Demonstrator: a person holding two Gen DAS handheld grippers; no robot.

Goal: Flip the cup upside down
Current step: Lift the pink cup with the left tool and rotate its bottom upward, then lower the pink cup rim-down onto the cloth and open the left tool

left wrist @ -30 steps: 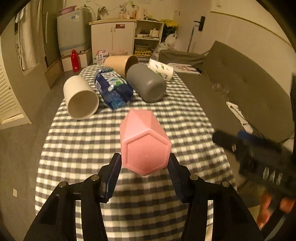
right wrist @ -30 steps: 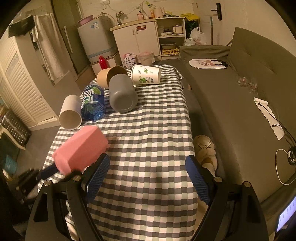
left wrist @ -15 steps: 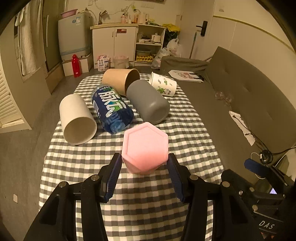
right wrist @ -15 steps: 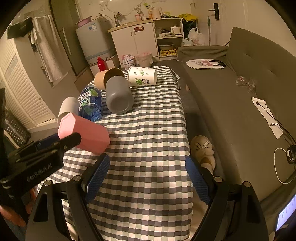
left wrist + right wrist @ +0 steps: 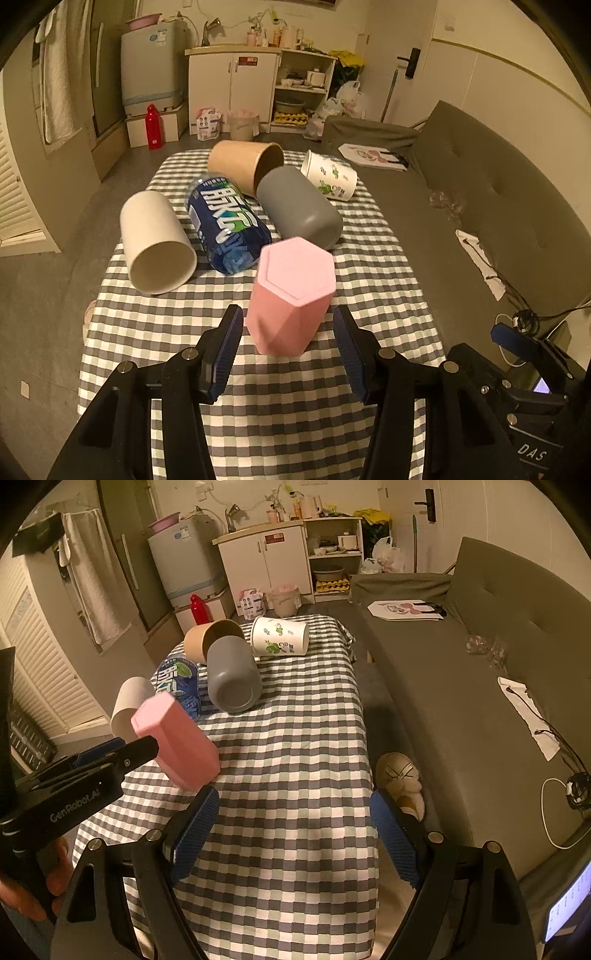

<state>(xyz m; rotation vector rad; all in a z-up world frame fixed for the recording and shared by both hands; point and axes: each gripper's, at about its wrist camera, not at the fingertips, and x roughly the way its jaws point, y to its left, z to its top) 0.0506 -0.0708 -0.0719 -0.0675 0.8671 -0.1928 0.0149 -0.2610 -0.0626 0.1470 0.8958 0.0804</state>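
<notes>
Pink cup (image 5: 291, 295) base-up on tabletop (image 5: 295, 402), between parted fingers of released left tool (image 5: 287, 334), untouched; right tool (image 5: 291, 830) released, holding nothing.

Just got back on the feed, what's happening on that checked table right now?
The pink cup stands base-up on the checked table, so the flip looks done. The left gripper sits around it with jaws open, gaps on both sides. The right gripper is open and empty over the near table edge. Behind the pink cup, four cups and a blue bottle lie on their sides.
</notes>
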